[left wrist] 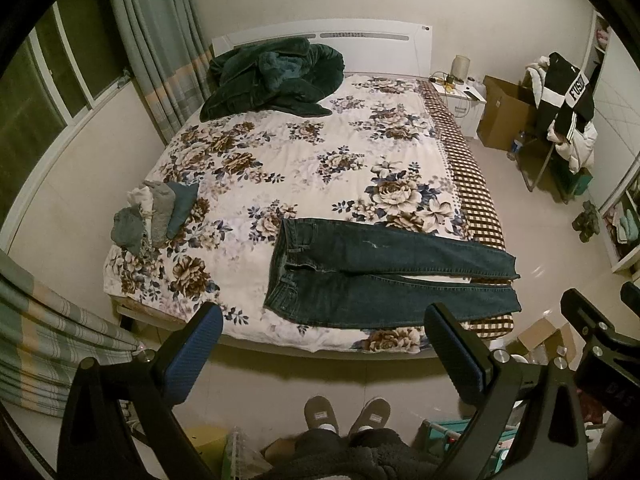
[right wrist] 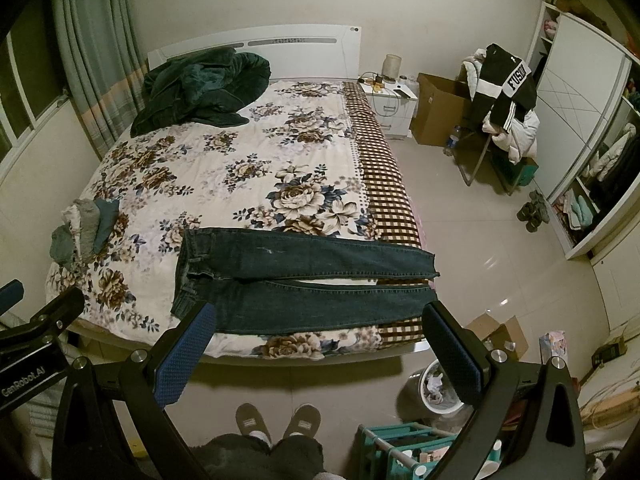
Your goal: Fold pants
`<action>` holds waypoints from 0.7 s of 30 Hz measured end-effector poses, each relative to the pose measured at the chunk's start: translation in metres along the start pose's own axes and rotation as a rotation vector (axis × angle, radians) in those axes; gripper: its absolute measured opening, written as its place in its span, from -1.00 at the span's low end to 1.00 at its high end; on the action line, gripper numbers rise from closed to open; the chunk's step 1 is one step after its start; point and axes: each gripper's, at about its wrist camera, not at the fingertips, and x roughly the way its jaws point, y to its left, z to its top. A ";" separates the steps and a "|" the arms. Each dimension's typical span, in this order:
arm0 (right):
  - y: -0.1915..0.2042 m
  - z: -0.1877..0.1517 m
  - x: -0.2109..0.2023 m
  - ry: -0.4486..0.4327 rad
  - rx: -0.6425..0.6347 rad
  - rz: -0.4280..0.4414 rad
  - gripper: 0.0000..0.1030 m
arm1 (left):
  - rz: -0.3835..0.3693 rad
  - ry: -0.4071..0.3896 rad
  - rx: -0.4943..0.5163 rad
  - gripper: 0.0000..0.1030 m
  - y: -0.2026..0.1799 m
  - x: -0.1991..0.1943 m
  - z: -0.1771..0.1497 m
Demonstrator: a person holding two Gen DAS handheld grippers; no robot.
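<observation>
I'm holding my left gripper (left wrist: 324, 326) up in the air off the foot edge of the bed, its blue-padded fingers (left wrist: 192, 356) spread wide with nothing between them. My right gripper (right wrist: 320, 326) is hanging the same way just beside it, jaws wide apart and empty too. Both are pointing down at the dark blue denim jeans (left wrist: 384, 272), which are lying flat along the foot edge of the floral-print bedspread (left wrist: 280, 160), waistband toward the middle of that edge, both legs stretching side by side out to the right corner over the brown checkered sheet (right wrist: 390, 200). A small pile of folded grey and teal clothes (left wrist: 156, 216) is sitting near the left edge. A crumpled dark green fleece blanket (right wrist: 196, 88) is bunching up at the head edge against the white headboard (right wrist: 280, 46).
</observation>
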 end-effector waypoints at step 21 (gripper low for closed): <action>-0.002 0.000 -0.001 0.003 0.000 0.000 1.00 | -0.004 -0.003 0.000 1.00 -0.001 -0.004 0.000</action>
